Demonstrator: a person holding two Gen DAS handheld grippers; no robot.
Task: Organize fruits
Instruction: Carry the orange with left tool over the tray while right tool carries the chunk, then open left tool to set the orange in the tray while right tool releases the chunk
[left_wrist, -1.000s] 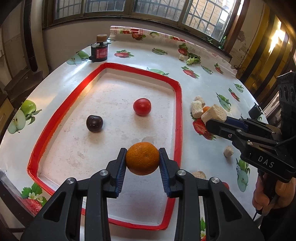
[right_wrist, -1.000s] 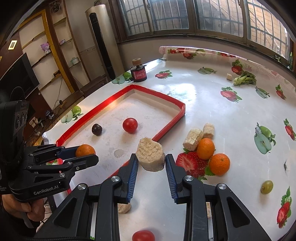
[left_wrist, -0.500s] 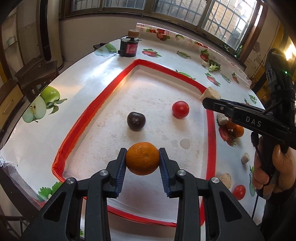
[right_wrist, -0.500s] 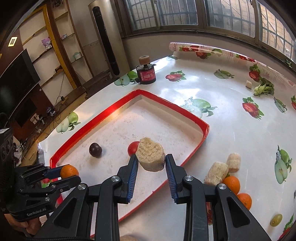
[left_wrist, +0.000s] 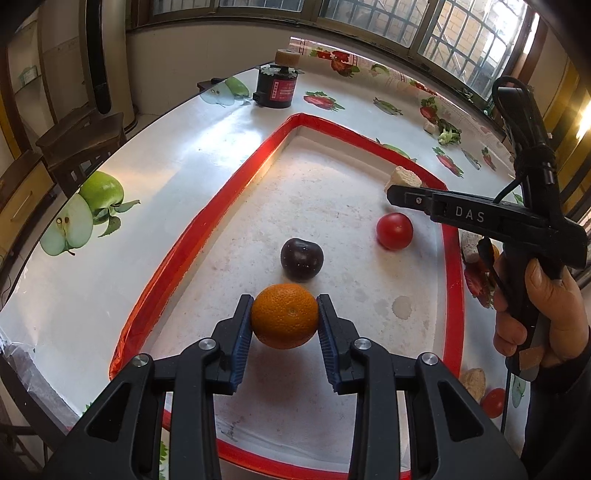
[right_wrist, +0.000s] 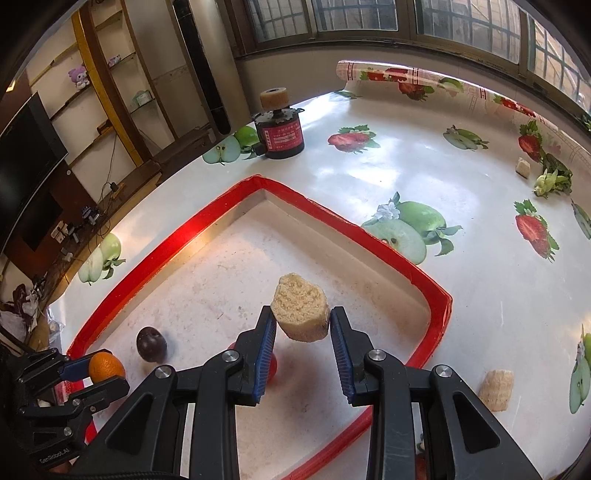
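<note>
My left gripper (left_wrist: 285, 325) is shut on an orange (left_wrist: 285, 320) and holds it above the near end of the red-rimmed white tray (left_wrist: 192, 236). A dark plum (left_wrist: 301, 258) and a red tomato (left_wrist: 394, 231) lie in the tray. My right gripper (right_wrist: 302, 328) is shut on a beige bread chunk (right_wrist: 301, 312) above the tray's right part (right_wrist: 424, 280). It shows from the side in the left wrist view (left_wrist: 393, 195), with the bread chunk (left_wrist: 404, 179). The left gripper with the orange (right_wrist: 105, 367) shows at lower left in the right wrist view.
A black and red motor (right_wrist: 280, 134) stands on the fruit-print tablecloth beyond the tray. Bread pieces (right_wrist: 496, 386) and a tomato (left_wrist: 493, 402) lie right of the tray. A green vegetable (right_wrist: 552, 181) lies far right. The table edge (left_wrist: 33, 258) runs along the left.
Both grippers have moved left and further over the tray, still holding the orange and the bread chunk. The right gripper now hangs over the tray's inside.
</note>
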